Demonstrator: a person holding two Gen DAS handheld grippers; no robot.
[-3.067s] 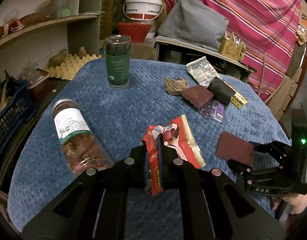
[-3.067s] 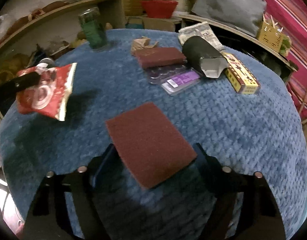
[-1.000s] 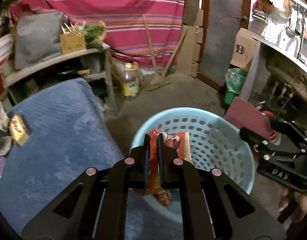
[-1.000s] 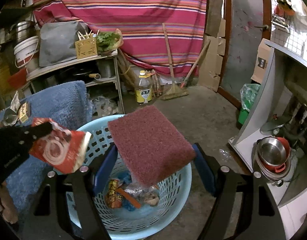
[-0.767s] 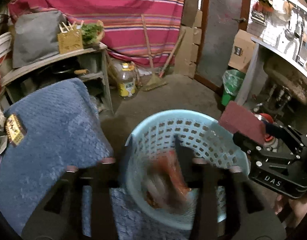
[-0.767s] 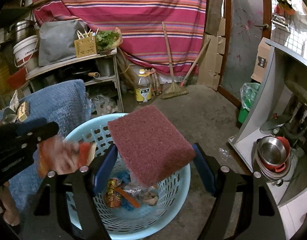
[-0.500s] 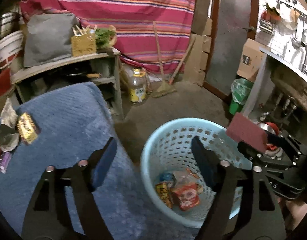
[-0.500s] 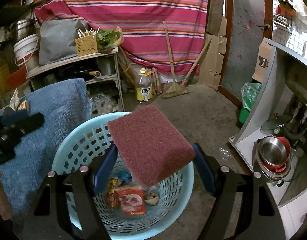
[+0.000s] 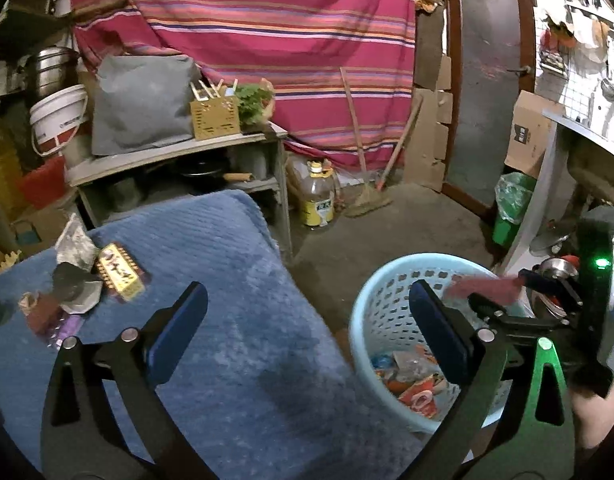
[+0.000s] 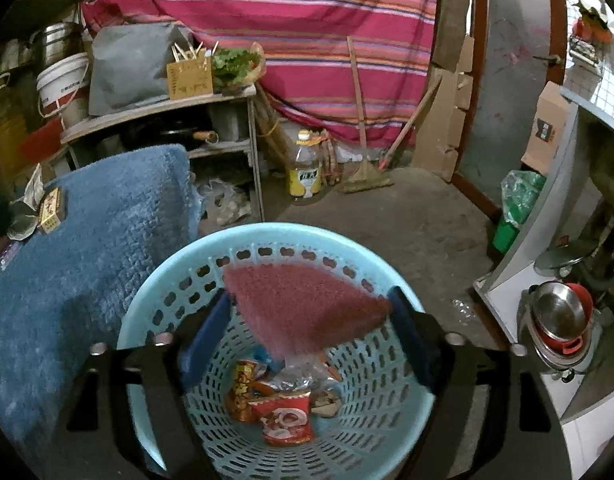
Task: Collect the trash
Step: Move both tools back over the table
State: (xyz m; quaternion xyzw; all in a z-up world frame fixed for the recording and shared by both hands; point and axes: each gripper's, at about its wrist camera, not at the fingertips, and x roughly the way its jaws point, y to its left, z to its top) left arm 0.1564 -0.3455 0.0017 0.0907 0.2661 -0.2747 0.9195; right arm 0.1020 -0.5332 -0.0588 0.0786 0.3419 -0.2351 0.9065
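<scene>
A light blue perforated basket (image 10: 243, 240) stands on the floor beside the blue-covered table (image 9: 235, 264). It holds several wrappers, among them the red snack wrapper (image 10: 285, 420). My right gripper (image 10: 309, 320) is open above the basket, and the dark red scouring pad (image 10: 303, 308) is blurred between its jaws, tilting down into the basket. My left gripper (image 9: 307, 320) is open and empty over the table edge. In its view I see the basket (image 9: 391, 280), the pad (image 9: 483, 286) and the right gripper (image 9: 503, 300). More trash lies at the table's far left: a yellow box (image 9: 121, 272), a grey wrapper (image 9: 75, 246).
A shelf (image 9: 179, 152) with a grey bag and a yellow holder stands behind the table. An oil bottle (image 9: 317, 196) and a broom (image 9: 367, 196) are on the floor by the striped curtain. A green bin (image 10: 515, 208) and stacked pots (image 10: 559, 320) stand at the right.
My left gripper opened over the basket, dropped the red wrapper into it, then swung back toward the table. My right gripper has just opened, and the scouring pad is falling.
</scene>
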